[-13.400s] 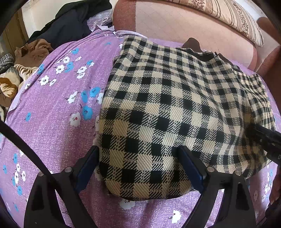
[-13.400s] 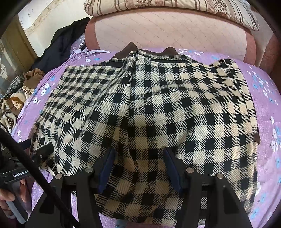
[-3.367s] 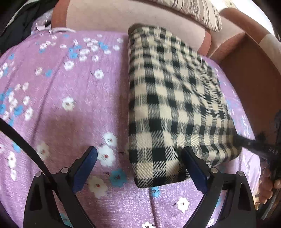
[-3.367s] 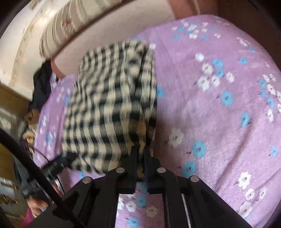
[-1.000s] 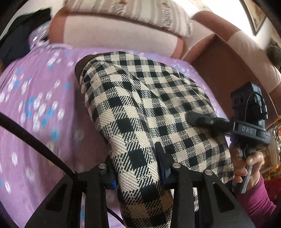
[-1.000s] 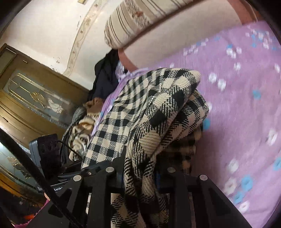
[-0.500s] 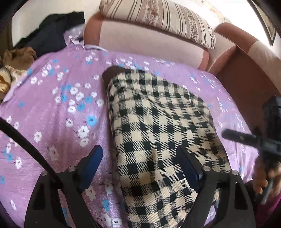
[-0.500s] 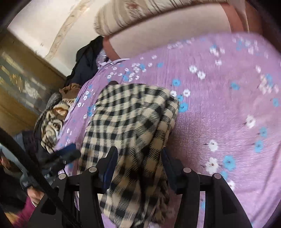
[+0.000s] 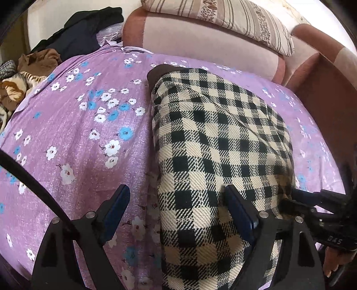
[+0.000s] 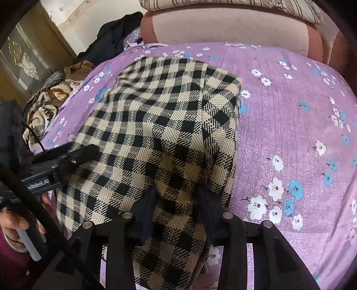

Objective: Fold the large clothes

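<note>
A black-and-cream checked garment (image 9: 218,142) lies folded into a long strip on the purple flowered bedsheet (image 9: 73,138). My left gripper (image 9: 178,200) is open, its jaws spread wide over the strip's near left edge. In the right wrist view the garment (image 10: 160,116) runs away from me. My right gripper (image 10: 177,198) has its jaws closed onto a bunch of the checked cloth at the near end. The right gripper also shows at the strip's right edge in the left wrist view (image 9: 296,200), and the left gripper shows in the right wrist view (image 10: 67,160).
A pink padded headboard (image 9: 200,42) with a striped pillow (image 9: 234,20) stands at the far side. A pile of dark and brown clothes (image 9: 44,51) lies at the far left. A brown wooden bed side (image 9: 330,107) is at the right.
The garment was lifted and held by both grippers a second ago; it now lies on the bed. My left gripper has opened and let go. My right gripper has closed onto the near end.
</note>
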